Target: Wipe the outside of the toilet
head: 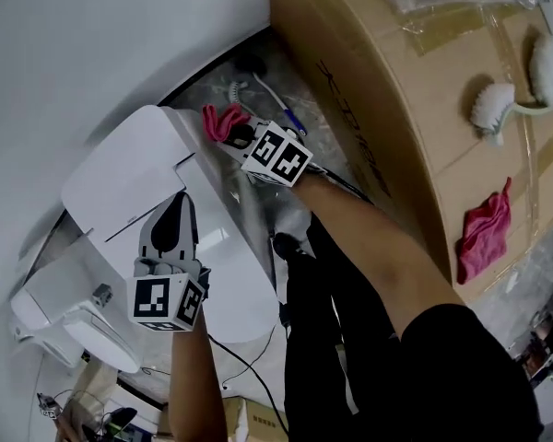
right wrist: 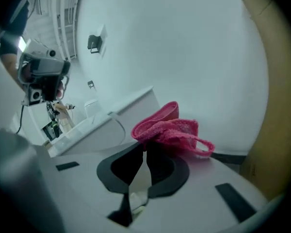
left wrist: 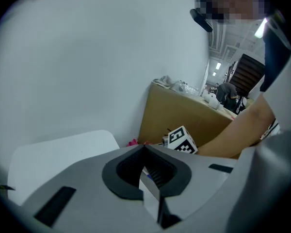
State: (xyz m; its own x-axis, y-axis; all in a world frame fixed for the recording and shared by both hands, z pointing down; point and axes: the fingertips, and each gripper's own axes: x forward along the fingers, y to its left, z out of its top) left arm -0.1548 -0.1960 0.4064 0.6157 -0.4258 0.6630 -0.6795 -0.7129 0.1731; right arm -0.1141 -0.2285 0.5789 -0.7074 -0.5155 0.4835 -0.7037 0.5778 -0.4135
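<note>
The white toilet (head: 120, 182) fills the left of the head view, its tank against the wall and its closed lid (head: 235, 284) nearer me. A pink cloth (head: 221, 121) is bunched at the tank's far right corner, and my right gripper (head: 236, 133) is shut on it. The right gripper view shows the cloth (right wrist: 172, 130) pinched in the gripper's (right wrist: 146, 143) tips beside the tank (right wrist: 131, 108). My left gripper (head: 177, 201) hovers over the toilet top, shut and holding nothing. Its tips (left wrist: 144, 147) meet above the white tank top (left wrist: 58, 154).
A big cardboard box (head: 387, 118) stands close on the right, carrying white brushes (head: 493, 107) and a second pink cloth (head: 484, 236). A toilet brush (head: 253, 72) lies in the narrow gap behind the toilet. My black-clad legs (head: 332, 320) stand between toilet and box.
</note>
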